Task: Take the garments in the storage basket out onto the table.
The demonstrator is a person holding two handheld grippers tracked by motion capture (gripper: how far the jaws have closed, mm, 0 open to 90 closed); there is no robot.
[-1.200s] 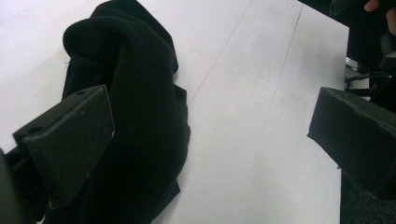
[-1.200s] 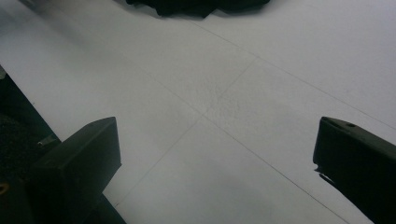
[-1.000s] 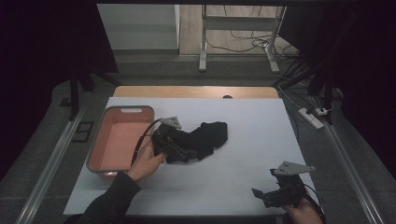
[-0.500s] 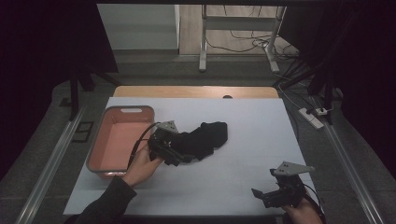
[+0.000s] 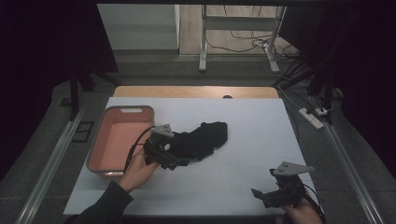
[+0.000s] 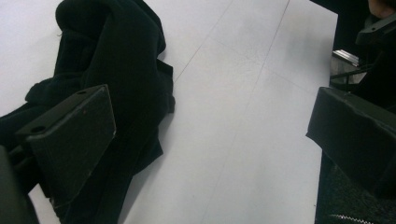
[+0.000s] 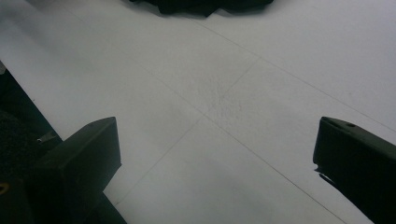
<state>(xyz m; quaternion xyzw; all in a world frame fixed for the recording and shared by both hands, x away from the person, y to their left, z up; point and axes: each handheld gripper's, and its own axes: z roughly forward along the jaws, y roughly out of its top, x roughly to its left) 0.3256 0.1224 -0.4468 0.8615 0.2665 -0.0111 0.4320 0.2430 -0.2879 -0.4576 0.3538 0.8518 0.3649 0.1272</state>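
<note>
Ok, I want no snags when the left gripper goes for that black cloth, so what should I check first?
1. Left gripper jaws open: ok, they stand wide apart in the left gripper view.
2. Black cloth between the jaws: not ok, it lies under the one jaw, with bare table in the gap.
3. Cloth flat: not ok, it lies bunched.
4. Pink tub free to take it: ok, nothing lies inside.
5. Right gripper out of the way: ok, it sits open at the near edge, apart from the cloth.
6. Cable clear of the cloth: cannot tell.
</note>
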